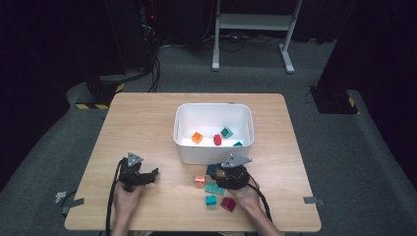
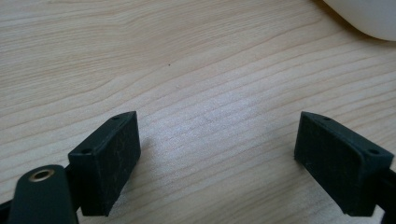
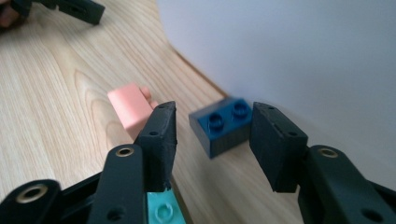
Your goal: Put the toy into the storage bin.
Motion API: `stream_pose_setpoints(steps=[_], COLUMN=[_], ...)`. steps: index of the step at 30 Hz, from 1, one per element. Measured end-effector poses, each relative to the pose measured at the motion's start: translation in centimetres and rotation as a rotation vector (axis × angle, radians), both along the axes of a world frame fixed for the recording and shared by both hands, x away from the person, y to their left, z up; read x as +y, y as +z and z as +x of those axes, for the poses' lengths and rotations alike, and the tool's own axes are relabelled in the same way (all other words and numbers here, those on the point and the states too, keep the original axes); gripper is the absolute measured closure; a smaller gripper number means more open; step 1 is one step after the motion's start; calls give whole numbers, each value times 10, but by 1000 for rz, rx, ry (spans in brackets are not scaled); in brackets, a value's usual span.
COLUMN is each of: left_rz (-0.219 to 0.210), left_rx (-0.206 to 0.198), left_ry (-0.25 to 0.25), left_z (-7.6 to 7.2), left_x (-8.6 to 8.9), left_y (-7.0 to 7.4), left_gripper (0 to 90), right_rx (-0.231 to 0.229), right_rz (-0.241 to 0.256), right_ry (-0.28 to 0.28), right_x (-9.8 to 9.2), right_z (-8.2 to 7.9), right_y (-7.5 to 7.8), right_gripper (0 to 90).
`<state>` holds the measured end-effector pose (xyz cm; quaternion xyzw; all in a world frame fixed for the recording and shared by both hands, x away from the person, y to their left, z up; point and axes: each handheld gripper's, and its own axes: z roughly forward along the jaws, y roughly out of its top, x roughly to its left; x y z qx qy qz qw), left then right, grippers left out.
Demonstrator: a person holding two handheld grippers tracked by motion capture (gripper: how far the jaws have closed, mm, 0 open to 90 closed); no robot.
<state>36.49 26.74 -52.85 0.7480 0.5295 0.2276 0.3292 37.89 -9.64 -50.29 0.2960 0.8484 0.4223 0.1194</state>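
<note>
- The maroon brick [image 1: 227, 204] and a small teal brick [image 1: 211, 200] lie nearest the person on the table [image 1: 147, 118], just left of the right hand [image 1: 247, 196].
- A longer teal brick [image 1: 215, 189] lies a little farther on, under the right gripper [image 1: 220, 173]; its studded corner peeps out below the left jaw in the right gripper view [image 3: 161, 210].
- The right gripper [image 3: 212, 135] is spread apart, its jaws flanking the blue brick [image 3: 223, 125] without pressing on it.
- The blue brick is dark navy, a short block with two round studs on top, sitting upright but skewed, close against the bin wall [image 3: 289, 60]; from above it shows at [image 1: 211, 169].
- A pink brick [image 3: 130, 109] lies just left of it, studs turned sideways, seen from above at [image 1: 199, 180].
- The left gripper [image 2: 217, 154] gapes wide over bare wood, grasping nothing; from above it sits well left of the bricks [image 1: 147, 177].
- Farthest, the white bin [image 1: 214, 152] holds orange [image 1: 196, 137], red [image 1: 217, 139] and teal [image 1: 226, 132] bricks.
</note>
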Motion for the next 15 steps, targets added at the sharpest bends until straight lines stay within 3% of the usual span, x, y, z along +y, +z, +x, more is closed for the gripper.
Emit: stream_pose_setpoints(steps=[15], left_rz=[0], left_rx=[0], left_ry=[0], left_z=[0], left_x=[0], left_y=[0], left_gripper=[144], right_rx=[-35], right_rz=[-36], right_ry=[42], right_x=[14], right_z=[6], right_y=[2], right_gripper=[498])
